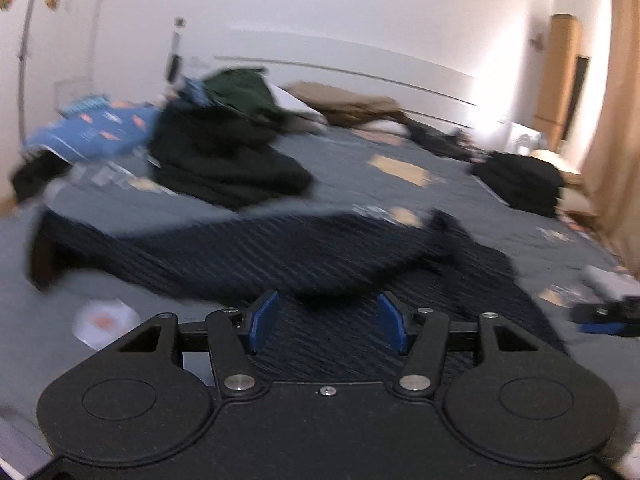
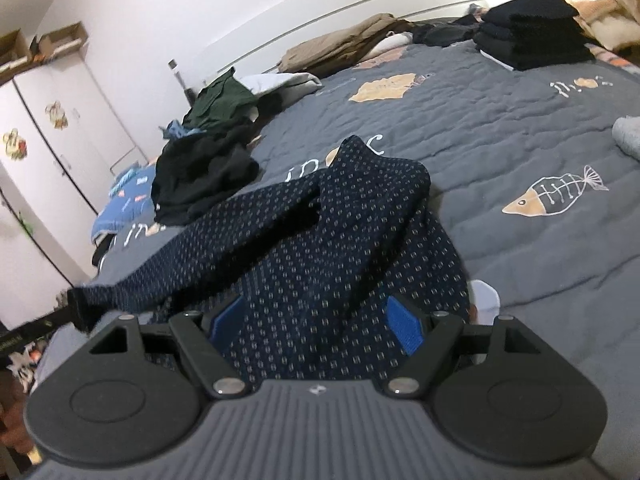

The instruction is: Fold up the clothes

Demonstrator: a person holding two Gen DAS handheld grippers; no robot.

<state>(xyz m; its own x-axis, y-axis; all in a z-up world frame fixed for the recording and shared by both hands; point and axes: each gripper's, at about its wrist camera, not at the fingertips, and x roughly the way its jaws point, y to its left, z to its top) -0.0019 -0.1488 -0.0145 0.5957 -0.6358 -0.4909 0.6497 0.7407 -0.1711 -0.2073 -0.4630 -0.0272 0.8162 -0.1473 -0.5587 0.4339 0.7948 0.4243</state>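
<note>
White walls stand around a big bed (image 2: 500, 128) with a gray quilt that has fish pictures on it. Closest to us, the left tool (image 1: 326, 322) has its blue fingers (image 1: 264, 316) spread wide, and they pinch nothing. It hangs just over a dark blue dotted garment (image 2: 320, 232) that lies rumpled on the quilt. The left view is blurry, so small things are hard to make out there. The right tool (image 2: 318, 326) also has its blue fingers (image 2: 406, 328) spread wide, with the same dotted cloth lying between and under them. One long part of the garment stretches off to the left, and a bump of it sticks up in the middle. A small white thing (image 2: 486, 300) peeks out beside the cloth on the right. Farther back on the left sits a messy heap of black clothes (image 2: 200, 176) with a green garment (image 2: 220, 100) behind it. A blue printed cloth (image 2: 124, 200) lies by the bed's left edge. Far back on the right is a neat stack of folded black clothes (image 2: 532, 36). A tan garment (image 2: 344, 46) lies along the white headboard (image 2: 320, 20).
</note>
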